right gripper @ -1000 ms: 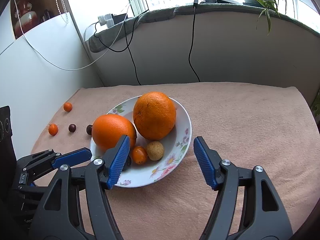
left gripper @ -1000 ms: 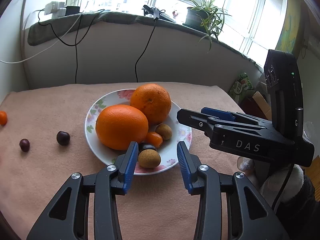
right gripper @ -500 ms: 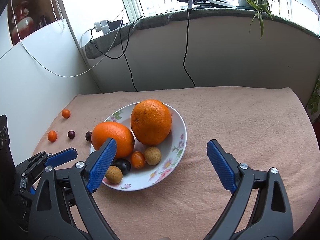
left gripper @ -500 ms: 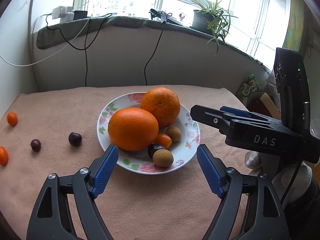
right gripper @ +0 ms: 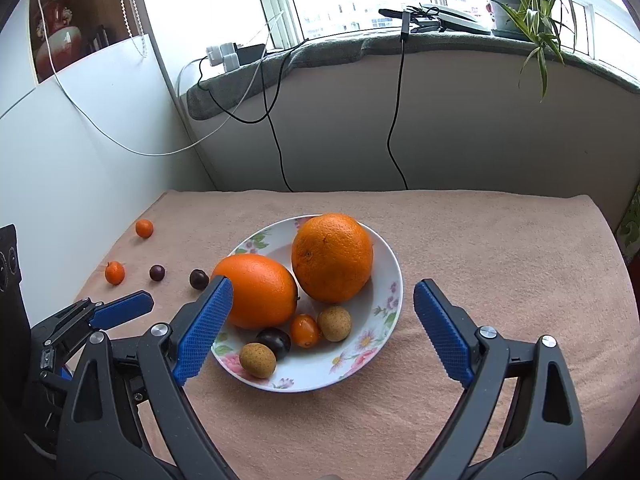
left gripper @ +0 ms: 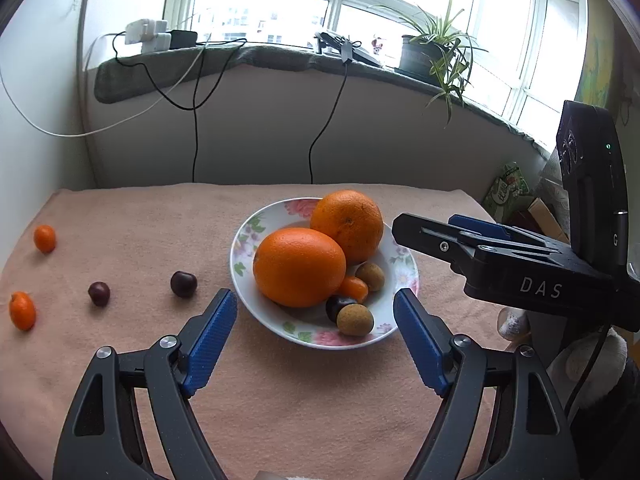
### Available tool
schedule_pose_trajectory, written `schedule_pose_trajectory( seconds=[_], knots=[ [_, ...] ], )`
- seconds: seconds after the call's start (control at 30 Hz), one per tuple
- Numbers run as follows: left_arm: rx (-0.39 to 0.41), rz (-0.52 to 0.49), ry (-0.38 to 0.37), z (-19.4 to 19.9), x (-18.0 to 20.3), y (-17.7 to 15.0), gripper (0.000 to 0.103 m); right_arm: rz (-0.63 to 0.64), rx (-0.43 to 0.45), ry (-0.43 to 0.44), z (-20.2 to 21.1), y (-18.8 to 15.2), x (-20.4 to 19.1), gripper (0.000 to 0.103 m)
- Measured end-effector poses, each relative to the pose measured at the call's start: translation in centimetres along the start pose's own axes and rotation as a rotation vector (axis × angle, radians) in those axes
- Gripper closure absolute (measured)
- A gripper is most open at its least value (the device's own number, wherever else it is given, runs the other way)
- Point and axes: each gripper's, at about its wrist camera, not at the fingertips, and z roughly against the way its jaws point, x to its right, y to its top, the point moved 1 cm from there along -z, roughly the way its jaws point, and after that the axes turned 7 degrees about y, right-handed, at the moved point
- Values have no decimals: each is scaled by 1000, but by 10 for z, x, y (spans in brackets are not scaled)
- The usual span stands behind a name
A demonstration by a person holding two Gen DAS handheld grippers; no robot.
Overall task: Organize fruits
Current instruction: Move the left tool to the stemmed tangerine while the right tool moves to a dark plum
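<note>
A floral white plate point(left gripper: 280, 326) point(right gripper: 384, 336) on the pink cloth holds two big oranges point(left gripper: 299, 266) point(right gripper: 332, 257), two brown longans point(left gripper: 355, 319), a kumquat point(right gripper: 305, 331) and a dark cherry point(right gripper: 274, 343). Two cherries point(left gripper: 183, 284) point(left gripper: 99, 293) and two kumquats point(left gripper: 22, 310) point(left gripper: 44, 238) lie on the cloth left of the plate. My left gripper point(left gripper: 316, 324) is open and empty, just in front of the plate. My right gripper point(right gripper: 320, 314) is open and empty, over the plate's near side.
The cloth-covered table point(right gripper: 500, 248) ends at a grey wall with hanging cables point(left gripper: 195, 144). A white panel point(right gripper: 80, 152) stands on the left. A potted plant point(left gripper: 432, 56) sits on the sill. Bags and boxes point(left gripper: 516, 196) lie beyond the right edge.
My left gripper opened from nearly closed around a longan on the plate, left it there, and drew back. My right gripper also pulled back and up, staying open.
</note>
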Motion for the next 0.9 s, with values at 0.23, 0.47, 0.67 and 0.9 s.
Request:
schedule_pose_trajectory(
  seconds=[0.23, 0.47, 0.67, 0.9],
  knots=[
    [13, 28, 18, 6, -20, -2, 22, 42, 3, 18, -6, 4, -20, 9],
    [19, 71, 47, 11, -50, -6, 22, 94, 13, 50, -15, 6, -45, 9],
    [17, 132, 93, 16, -85, -13, 22, 146, -27, 101, -33, 6, -75, 9],
    [19, 195, 166, 24, -131, -24, 23, 202, -67, 160, -55, 6, -107, 9]
  ],
)
